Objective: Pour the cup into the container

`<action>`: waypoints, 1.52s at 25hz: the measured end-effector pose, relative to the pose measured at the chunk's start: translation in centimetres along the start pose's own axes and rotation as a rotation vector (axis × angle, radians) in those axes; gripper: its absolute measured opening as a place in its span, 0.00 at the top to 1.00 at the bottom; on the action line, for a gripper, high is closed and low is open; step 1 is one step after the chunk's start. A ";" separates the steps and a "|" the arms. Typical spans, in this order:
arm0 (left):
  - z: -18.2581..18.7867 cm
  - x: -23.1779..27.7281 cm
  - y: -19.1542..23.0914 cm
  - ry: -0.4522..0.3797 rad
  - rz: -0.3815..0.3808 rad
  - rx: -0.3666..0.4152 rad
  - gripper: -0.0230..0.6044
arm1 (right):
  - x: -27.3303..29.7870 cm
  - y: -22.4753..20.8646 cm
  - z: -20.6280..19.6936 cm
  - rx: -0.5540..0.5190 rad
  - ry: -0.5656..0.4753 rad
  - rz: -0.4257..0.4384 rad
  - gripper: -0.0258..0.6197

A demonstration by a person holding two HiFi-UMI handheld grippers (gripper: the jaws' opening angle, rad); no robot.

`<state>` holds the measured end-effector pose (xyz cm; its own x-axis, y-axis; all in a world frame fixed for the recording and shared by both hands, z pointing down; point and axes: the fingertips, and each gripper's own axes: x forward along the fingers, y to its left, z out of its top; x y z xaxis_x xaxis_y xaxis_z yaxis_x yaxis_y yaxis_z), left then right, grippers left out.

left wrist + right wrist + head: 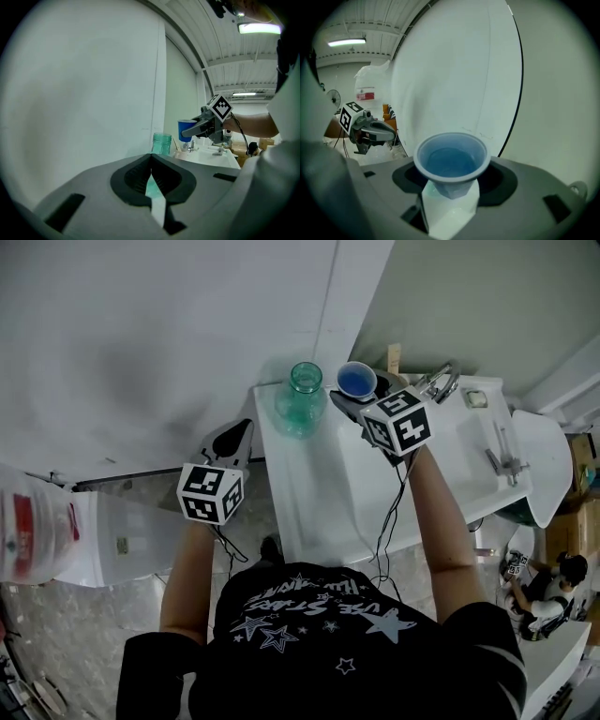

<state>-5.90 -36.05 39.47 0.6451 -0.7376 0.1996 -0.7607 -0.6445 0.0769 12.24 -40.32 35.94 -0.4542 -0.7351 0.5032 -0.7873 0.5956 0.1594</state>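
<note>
Top centre of your head view: the container (302, 399) stands at the table's (319, 493) far left corner, the cup (356, 381) just right of it between your right gripper's (354, 397) jaws. Your left gripper (230, 439) hangs off the table's left edge.

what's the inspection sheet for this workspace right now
surface: white table
job's things: blue cup upright, held up beside teal jar; the jar stands at the table's far edge
clutter: metal tap fittings on the table's right part
grippers: right gripper shut on blue cup; left gripper shut, empty, off the table's left side
cables: black cable hangs from right gripper
surroundings: white wall; person at lower right
</note>
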 end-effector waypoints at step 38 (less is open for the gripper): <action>-0.7 3.4 1.2 -0.017 -0.039 -0.068 0.95 | 4.8 -2.5 1.7 -0.449 0.275 -0.070 0.52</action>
<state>-4.69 -39.23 40.90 0.6749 -0.7160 0.1782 -0.7378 -0.6580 0.1504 11.33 -45.84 36.51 -0.2334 -0.7019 0.6730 -0.5286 0.6725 0.5180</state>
